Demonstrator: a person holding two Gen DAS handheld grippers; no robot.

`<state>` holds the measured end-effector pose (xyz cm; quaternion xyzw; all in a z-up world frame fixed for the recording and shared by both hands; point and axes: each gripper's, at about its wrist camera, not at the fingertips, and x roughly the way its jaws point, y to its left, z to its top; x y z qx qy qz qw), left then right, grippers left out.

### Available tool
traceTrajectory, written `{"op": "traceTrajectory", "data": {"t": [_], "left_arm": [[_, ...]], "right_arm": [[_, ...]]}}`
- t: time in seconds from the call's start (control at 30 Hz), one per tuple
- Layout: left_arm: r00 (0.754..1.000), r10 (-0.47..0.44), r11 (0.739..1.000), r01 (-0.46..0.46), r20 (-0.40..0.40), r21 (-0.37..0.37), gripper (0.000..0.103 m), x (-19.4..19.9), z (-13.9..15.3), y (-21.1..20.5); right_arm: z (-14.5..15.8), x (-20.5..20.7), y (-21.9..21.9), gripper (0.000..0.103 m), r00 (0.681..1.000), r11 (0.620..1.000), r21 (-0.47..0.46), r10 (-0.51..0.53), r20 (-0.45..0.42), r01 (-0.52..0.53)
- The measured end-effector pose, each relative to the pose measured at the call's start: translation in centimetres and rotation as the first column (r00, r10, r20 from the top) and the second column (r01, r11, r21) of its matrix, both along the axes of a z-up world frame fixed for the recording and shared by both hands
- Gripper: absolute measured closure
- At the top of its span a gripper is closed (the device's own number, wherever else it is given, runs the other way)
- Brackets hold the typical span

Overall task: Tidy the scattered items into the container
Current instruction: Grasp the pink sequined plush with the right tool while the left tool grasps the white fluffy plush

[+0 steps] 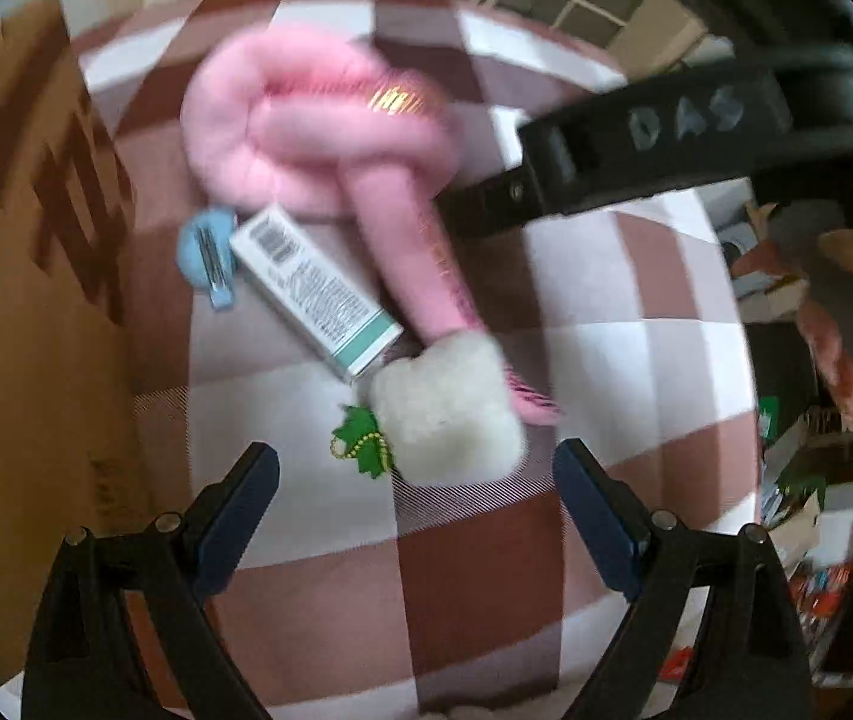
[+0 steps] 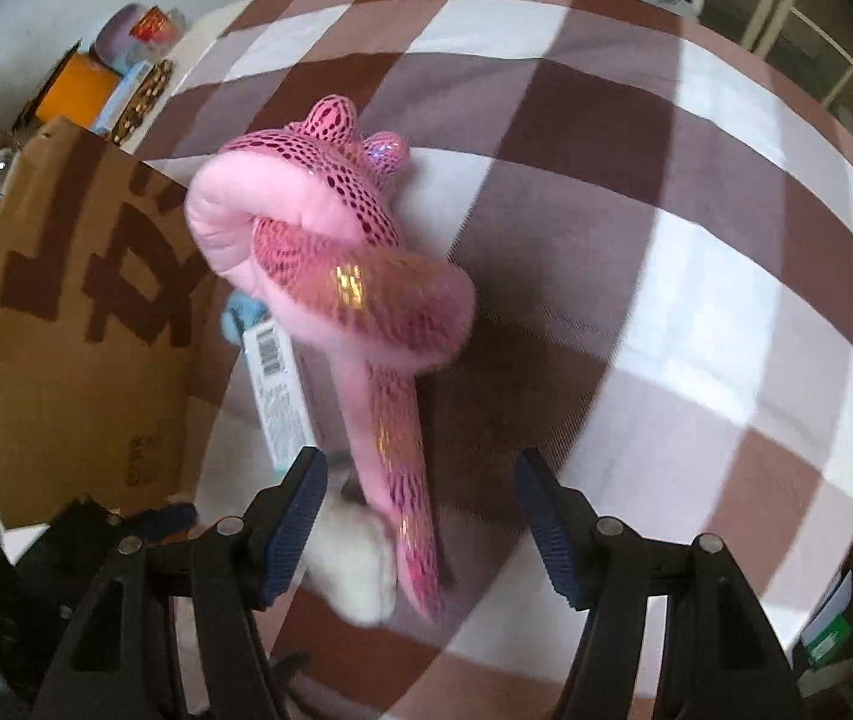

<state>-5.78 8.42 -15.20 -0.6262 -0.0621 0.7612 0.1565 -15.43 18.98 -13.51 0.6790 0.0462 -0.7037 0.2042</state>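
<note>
A person is working two handheld grippers over a table covered in a brown-and-white checked cloth [image 1: 636,360], where a heap of small items is waiting to go into a cardboard box [image 1: 24,276] standing at the left edge. The left gripper [image 1: 414,510] is hovering with its blue-padded jaws spread wide and empty, aimed at a white fluffy toy [image 1: 450,414] lying just ahead of it, apparently lining up for a pick. The right gripper [image 2: 420,510] is likewise gaping and holding nothing, its fingers straddling the tail end of a knotted pink plush snake [image 2: 330,252], whose shiny spotted body is coiling toward the box; seen from the left wrist, this gripper's black arm is reaching in across the snake [image 1: 318,138] from the right. Packed against the snake are a white-and-teal carton with a barcode [image 1: 312,288], a pale blue object [image 1: 210,252] that may be a clip or razor, and a green leaf-shaped charm on a bead chain [image 1: 363,447], touching the fluffy toy. The items are clustered just beside the box wall, probably so each can be lifted over in a short move. The box's inside is not showing in either view, so what it is holding cannot be told; all the visible items are lying on the cloth outside it. Beyond the table, clutter is piling on a shelf [image 2: 120,72].
</note>
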Motion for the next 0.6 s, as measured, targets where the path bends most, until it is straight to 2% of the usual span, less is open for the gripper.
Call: {"op": "traceTrajectory", "data": {"t": [0.13, 0.33, 0.37, 0.47, 0.53, 0.6], "left_arm": [[0.998, 0.063, 0.997, -0.064, 0.028, 0.03, 0.01, -0.9, -2.4, -0.1], [0.996, 0.082, 0.996, -0.083, 0.023, 0.032, 0.012, -0.9, -4.0, 0.6], [0.996, 0.082, 0.996, -0.082, 0.022, 0.029, 0.016, -0.9, -4.1, 0.7], [0.997, 0.074, 0.997, -0.075, 0.026, 0.019, 0.05, -0.9, -4.7, 1.1], [0.998, 0.061, 0.998, -0.061, 0.014, 0.025, 0.053, -0.8, -4.7, 1.4], [0.999, 0.037, 0.999, -0.037, 0.002, 0.018, 0.056, -0.5, -4.4, 1.7]], "right_arm": [[-2.3, -1.3, -1.8, 0.036, 0.999, 0.999, 0.017, 0.043, 0.02, -0.043], [-5.5, -2.2, -3.0, 0.036, 0.997, 1.0, 0.004, 0.03, 0.067, -0.03], [-5.8, -2.4, -3.1, 0.036, 0.997, 1.0, -0.003, 0.022, 0.071, -0.022], [-5.8, -2.7, -3.4, 0.037, 0.998, 1.0, -0.017, 0.021, 0.055, -0.02], [-5.7, -2.7, -3.3, 0.054, 0.998, 0.999, -0.037, 0.02, 0.057, -0.018], [-5.3, -2.5, -2.8, 0.057, 0.998, 0.998, -0.057, 0.01, 0.054, -0.007]]}}
